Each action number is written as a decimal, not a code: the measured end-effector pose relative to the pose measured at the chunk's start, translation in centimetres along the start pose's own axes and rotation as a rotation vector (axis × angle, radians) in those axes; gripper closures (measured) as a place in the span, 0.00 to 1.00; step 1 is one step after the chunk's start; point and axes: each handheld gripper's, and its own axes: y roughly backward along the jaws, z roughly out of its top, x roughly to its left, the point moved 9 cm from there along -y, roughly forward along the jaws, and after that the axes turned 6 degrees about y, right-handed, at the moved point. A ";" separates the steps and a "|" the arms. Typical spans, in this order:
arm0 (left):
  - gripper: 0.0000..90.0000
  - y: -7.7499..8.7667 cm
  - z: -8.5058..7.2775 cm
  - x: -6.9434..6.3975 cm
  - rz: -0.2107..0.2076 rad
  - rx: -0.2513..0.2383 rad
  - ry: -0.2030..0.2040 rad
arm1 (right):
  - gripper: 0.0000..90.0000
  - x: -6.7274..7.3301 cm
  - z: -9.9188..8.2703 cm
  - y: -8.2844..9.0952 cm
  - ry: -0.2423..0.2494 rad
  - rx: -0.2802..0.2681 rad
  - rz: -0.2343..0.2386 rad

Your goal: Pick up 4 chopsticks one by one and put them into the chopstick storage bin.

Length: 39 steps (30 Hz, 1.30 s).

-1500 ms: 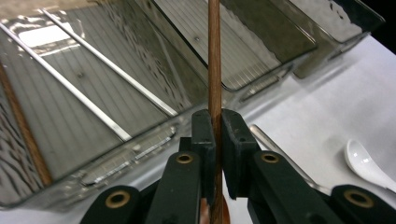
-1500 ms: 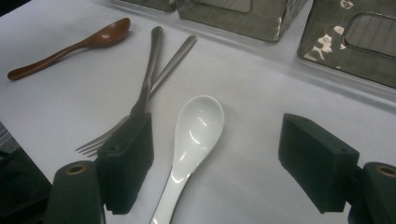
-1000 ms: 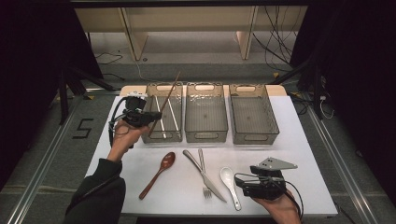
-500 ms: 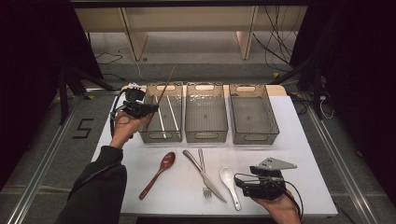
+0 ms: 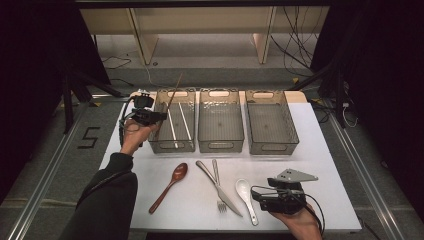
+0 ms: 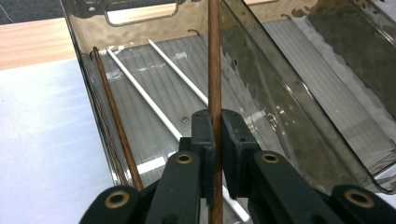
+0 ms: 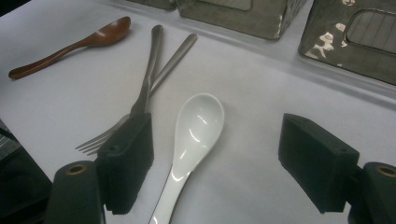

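Three clear bins are standing along the far edge of the surface (image 5: pixel 125 150). At the left bin (image 5: pixel 172 145), the left gripper (image 6: pixel 215 140) is keeping its jaws clamped on a brown chopstick (image 6: pixel 214 70), having carried it from the bin's near left corner further over the rim; placement looks imminent. Inside are lying another brown chopstick (image 6: pixel 114 116) and two white chopsticks (image 6: pixel 154 107). Near the front right corner, the right gripper (image 7: pixel 215 172) is hovering, jaws wide and empty, over the white spoon (image 7: pixel 194 135).
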 end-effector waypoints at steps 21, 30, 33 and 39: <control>0.75 -1.0 -1.1 1.1 0.032 0.030 0.035 | 0.30 0.1 0.0 0.0 0.000 -0.002 0.004; 0.51 1.7 -1.1 -0.3 -0.029 -0.017 0.069 | 0.30 0.1 0.0 -0.1 -0.002 -0.001 0.005; 0.45 2.7 -1.4 -0.9 -0.043 -0.023 0.064 | 0.30 0.1 0.1 -0.1 0.002 -0.002 0.004; 0.40 4.0 -2.7 -2.0 -0.068 -0.008 0.036 | 0.30 0.2 0.0 0.0 0.001 -0.001 0.003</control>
